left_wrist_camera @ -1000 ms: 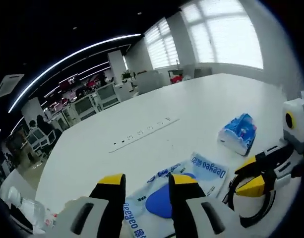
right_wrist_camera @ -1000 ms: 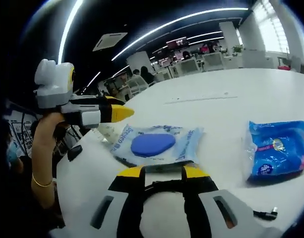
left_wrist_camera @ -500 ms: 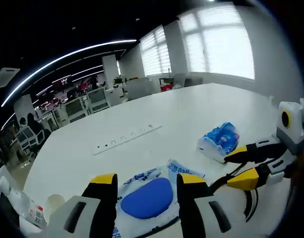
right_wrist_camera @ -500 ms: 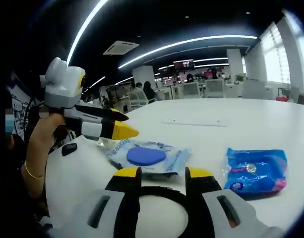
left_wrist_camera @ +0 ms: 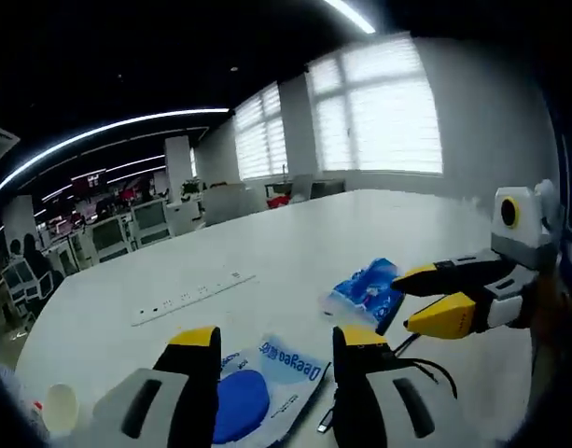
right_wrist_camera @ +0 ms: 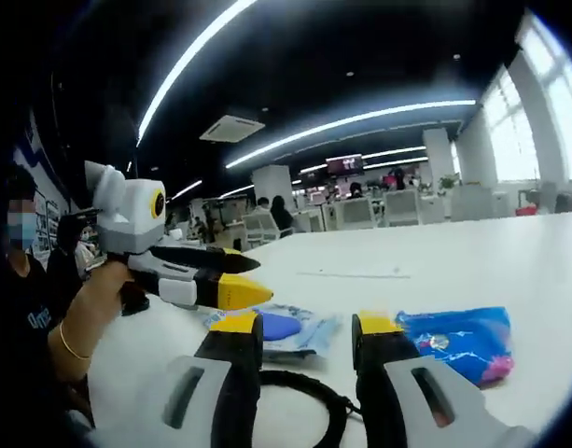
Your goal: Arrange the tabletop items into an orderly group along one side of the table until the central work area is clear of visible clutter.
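Both tools raised over the white worktop (left_wrist_camera: 267,252), jaws spread, nothing gripped.

From the left gripper view I see my left tool (left_wrist_camera: 278,338) level and pointing across the worktop, its jaws apart over the wet-wipe pack (left_wrist_camera: 267,387) at 6 o'clock, with the blue tissue pack (left_wrist_camera: 368,291) near it at 3 o'clock. My right tool (left_wrist_camera: 433,297) comes in at 3 o'clock, jaws parted, just beside the tissue pack. In the right gripper view my right tool's jaws frame the black cable (right_wrist_camera: 299,390) at 6 o'clock; my hand (right_wrist_camera: 106,285) at 9 o'clock holds the left tool horizontal, forearm angled up, above the wipe pack.
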The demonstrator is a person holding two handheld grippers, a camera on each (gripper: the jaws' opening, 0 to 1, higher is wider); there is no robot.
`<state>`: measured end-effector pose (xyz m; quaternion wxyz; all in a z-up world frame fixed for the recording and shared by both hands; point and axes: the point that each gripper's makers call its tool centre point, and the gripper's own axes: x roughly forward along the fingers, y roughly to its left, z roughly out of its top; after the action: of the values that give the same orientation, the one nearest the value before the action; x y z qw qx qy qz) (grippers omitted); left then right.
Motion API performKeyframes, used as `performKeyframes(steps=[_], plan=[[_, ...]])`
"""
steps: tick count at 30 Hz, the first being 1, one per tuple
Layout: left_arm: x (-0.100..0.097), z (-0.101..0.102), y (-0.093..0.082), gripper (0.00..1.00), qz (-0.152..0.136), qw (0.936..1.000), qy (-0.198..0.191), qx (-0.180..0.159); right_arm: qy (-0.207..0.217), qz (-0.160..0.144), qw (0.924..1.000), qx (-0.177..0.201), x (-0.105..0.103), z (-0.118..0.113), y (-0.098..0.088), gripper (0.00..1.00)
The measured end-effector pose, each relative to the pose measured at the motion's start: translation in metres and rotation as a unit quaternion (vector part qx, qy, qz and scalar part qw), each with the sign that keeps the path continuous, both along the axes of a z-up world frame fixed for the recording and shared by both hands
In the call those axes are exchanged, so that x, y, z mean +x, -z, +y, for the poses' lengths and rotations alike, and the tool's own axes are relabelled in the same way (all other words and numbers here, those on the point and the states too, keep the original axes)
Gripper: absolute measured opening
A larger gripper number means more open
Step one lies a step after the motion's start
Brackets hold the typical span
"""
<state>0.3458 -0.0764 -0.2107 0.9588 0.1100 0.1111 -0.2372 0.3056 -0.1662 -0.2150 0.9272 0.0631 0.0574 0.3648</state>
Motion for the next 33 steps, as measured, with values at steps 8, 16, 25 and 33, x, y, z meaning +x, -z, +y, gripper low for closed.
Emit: performKeyframes(steps=[8,16,25,33], plan=[[-0.001,-0.015,0.007,0.51,0.02,0.9992,0.028,-0.02,0.041,-0.053,0.9972,-0.034,0.005,-0.029,-0.014,0.48],[-0.007,-0.038,0.017,0.52,0.031,0.998,0.052,-0.021,0.062,-0.045,0.9963,-0.037,0.011,-0.056,-0.009,0.6],[-0.011,-0.077,0.028,0.48,0.059,0.9944,0.08,-0.037,0.125,-0.05,0.988,-0.076,0.029,-0.11,-0.001,0.58],[-0.008,-0.104,0.045,0.45,0.096,0.9895,0.093,-0.055,0.151,-0.024,0.9823,-0.108,0.047,-0.138,0.023,0.53]])
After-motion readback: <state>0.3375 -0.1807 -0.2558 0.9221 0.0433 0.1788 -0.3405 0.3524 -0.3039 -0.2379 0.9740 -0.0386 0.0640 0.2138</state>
